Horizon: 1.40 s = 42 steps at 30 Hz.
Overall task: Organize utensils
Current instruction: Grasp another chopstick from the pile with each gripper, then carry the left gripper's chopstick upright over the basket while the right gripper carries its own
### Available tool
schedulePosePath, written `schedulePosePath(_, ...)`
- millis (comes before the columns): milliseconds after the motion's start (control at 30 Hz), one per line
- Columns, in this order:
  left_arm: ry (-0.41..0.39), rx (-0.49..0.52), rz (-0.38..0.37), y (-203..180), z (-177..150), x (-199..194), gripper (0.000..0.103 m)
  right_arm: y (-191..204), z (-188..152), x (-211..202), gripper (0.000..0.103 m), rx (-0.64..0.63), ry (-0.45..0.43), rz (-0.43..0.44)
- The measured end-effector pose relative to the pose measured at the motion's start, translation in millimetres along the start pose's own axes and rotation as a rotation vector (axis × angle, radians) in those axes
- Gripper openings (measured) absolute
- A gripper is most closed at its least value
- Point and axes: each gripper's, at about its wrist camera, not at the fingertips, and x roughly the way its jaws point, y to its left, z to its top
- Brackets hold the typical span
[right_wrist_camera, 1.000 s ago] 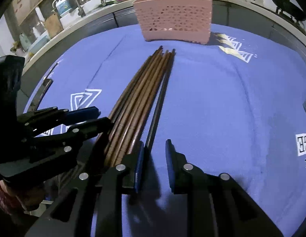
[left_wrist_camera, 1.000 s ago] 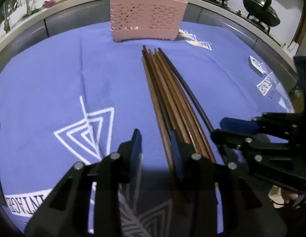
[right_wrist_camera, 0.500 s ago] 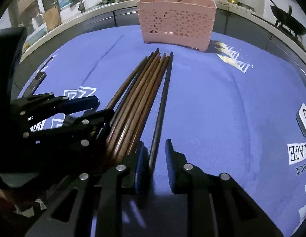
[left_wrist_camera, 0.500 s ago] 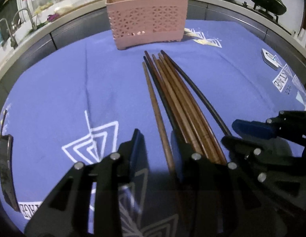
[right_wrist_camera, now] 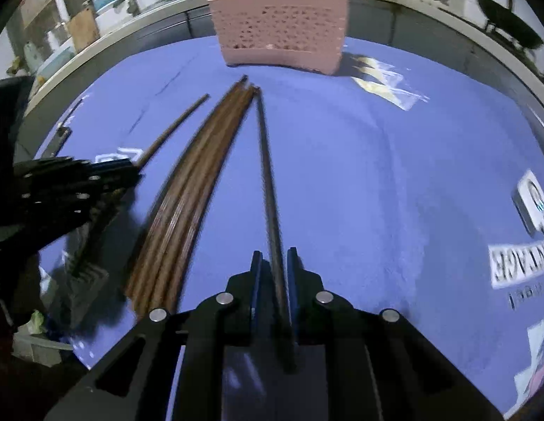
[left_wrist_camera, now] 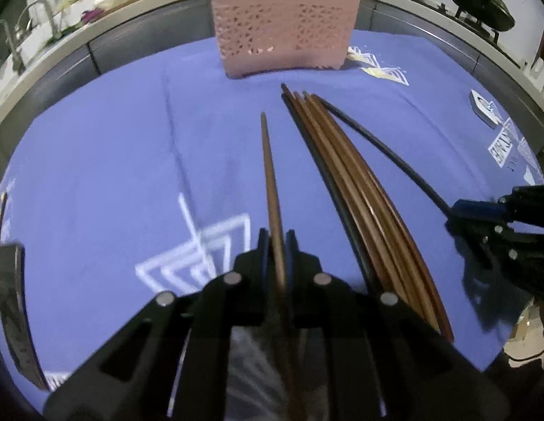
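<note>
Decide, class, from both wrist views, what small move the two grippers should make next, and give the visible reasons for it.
Probably finish closing, then lift. The left gripper is closing with a brown chopstick between its fingers, the right gripper likewise around a black chopstick. Both sticks lie apart from the bundle on the blue cloth, and the pink basket stands ahead.

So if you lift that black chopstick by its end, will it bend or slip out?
The black chopstick looks straight and thin, so it probably stays stiff and weighs little. The right gripper is closing its jaws on one end only, so the long free end may droop or swivel. Its surface looks smooth and narrow, so it could slip, or roll on the purple cloth if dropped.
</note>
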Motion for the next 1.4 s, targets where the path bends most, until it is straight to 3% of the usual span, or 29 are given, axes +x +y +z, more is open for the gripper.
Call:
schedulePosePath(367, -0.014, 0.020, -0.040, 10.6, 64.5, 37.6, 0.013, -3.7, 99.5, 50.0, 0.015, -0.016, 0.038, 0.087)
schedulePosePath(433, -0.024, 0.018, -0.044, 12.0, 70.5, 41.9, 0.006, -3.3, 108.6, 53.9, 0.007, -0.019, 0.042, 0.099)
schedulePosePath(533, -0.004, -0.014, -0.082, 16.3, 79.7, 42.7, 0.004, -9.5, 116.2, 55.7, 0.005, 0.015, 0.055, 0.143)
schedulePosePath(700, -0.141, -0.053, -0.133, 25.5, 84.5, -16.1, 0.004, -15.9, 105.1, -5.1, 0.005, 0.050, -0.126, 0.200)
schedulePosePath(900, -0.337, -0.080, -0.158, 31.2, 76.8, -106.8, 0.004, -13.4, 75.3, -87.1, 0.005, 0.051, -0.396, 0.191)
schedulePosePath(1033, -0.441, -0.076, -0.150, 26.6, 66.4, -151.9, 0.004, -8.6, 62.2, -119.4, 0.005, 0.038, -0.515, 0.175)
schedulePosePath(1233, -0.468, -0.036, -0.110, 18.4, 62.6, -165.5, 0.004, -15.1, 63.4, -123.7, 0.005, 0.041, -0.548, 0.144)
schedulePosePath(1400, -0.473, -0.040, -0.129, 22.6, 78.2, -169.6, 0.004, -15.3, 76.4, -136.0, 0.005, 0.044, -0.550, 0.154)
